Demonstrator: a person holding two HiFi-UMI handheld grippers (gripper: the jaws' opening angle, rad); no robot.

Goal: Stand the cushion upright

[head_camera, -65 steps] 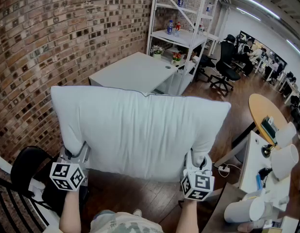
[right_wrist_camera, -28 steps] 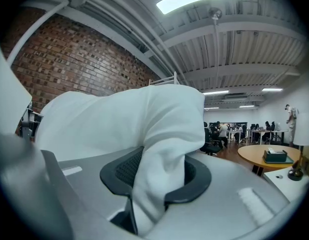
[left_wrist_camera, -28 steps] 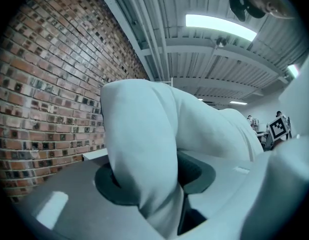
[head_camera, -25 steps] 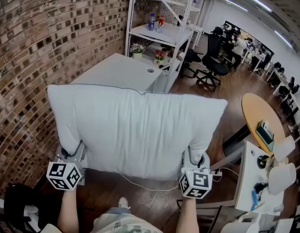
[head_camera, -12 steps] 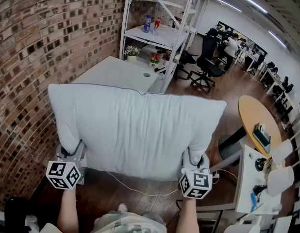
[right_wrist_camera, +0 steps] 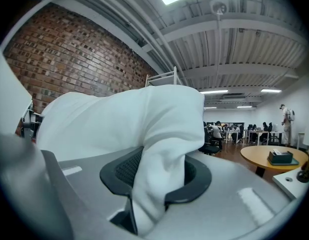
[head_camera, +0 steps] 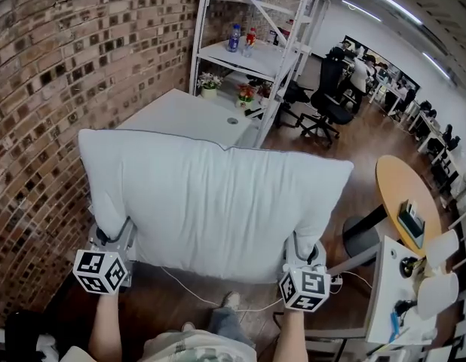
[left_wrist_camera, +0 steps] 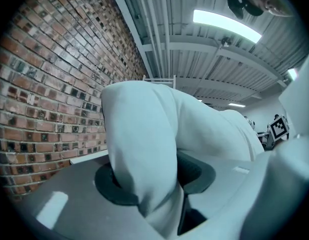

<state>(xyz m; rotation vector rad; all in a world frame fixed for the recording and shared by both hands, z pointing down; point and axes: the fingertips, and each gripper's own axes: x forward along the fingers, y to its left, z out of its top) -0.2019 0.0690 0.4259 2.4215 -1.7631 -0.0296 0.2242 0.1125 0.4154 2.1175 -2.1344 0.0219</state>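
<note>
A big white cushion hangs flat in the air in front of me, held by its two near corners. My left gripper is shut on the near left corner, and the fabric bunches between its dark pads. On the near right corner my right gripper is shut too, white cloth squeezed between its pads. Both marker cubes show below the cushion's near edge. The cushion hides the floor beneath it.
A brick wall runs along the left. Beyond the cushion stand a white table and a white shelf unit with bottles. A round wooden table, a white desk and office chairs are at the right. A cable lies on the wood floor.
Both grippers carry the cushion across the room with their grip unchanged. The shelf, tables and floor cable have shifted in the head view. A foot now shows below the cushion.
</note>
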